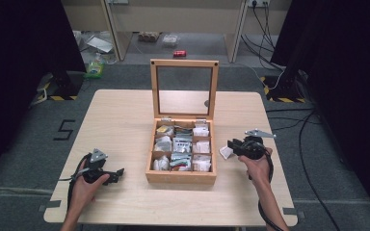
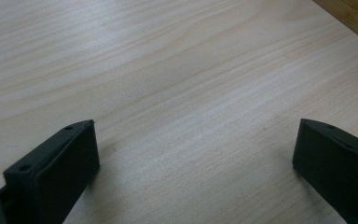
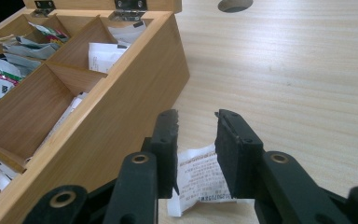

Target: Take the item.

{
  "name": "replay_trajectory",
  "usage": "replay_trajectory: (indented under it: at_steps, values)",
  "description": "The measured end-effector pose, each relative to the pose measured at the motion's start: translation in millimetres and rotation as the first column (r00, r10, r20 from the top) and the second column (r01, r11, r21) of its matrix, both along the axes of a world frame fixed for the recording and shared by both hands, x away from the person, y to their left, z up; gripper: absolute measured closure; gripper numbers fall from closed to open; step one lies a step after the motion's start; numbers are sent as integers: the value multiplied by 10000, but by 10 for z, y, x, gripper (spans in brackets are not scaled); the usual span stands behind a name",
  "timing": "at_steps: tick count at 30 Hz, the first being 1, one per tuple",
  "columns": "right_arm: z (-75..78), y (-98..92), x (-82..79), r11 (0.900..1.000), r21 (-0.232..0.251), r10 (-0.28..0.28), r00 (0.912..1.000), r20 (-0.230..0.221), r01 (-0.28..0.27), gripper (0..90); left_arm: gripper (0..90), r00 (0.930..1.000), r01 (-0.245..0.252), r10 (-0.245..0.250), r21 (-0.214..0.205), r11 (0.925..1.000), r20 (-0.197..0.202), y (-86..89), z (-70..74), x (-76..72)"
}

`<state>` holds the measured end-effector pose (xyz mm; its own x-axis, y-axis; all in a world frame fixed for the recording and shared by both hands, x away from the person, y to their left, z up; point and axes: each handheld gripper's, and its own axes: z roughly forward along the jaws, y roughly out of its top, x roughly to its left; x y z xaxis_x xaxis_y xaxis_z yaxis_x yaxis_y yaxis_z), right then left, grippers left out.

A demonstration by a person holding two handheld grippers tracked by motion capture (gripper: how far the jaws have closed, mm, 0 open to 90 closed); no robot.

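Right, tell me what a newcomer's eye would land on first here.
The wooden box at the table's middle, its glass lid standing open over compartments stuffed with small packets. Next, the white packet lying on the table by the box's right side, between the parted jaws of the right tool. The left tool rests open on bare wood.

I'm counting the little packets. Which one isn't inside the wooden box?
The white printed packet lying on the table, just right of the wooden box, under the right gripper. All the others sit in the box's compartments.
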<state>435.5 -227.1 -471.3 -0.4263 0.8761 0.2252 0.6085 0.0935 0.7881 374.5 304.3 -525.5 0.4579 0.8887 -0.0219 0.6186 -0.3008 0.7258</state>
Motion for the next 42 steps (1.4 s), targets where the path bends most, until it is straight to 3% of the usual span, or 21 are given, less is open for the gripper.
replay_trajectory:
  at_steps: [10,20,28,42]
  values:
    - [11,-16,12,9997,185,-169,9999,-39,169,569,0,10000,1,-1,3,10000,-3,0,0,0]
    - [99,-5,36,9992,350,-212,9994,272,203,449,0,10000,3,-3,1,10000,-5,0,0,0]
    - [174,-10,76,9986,483,-225,9990,383,206,400,0,10000,0,0,-2,10000,-2,0,0,0]
    - [270,45,172,9992,292,270,9972,701,-291,338,0,10000,-13,13,12,10000,-19,1,1,10]
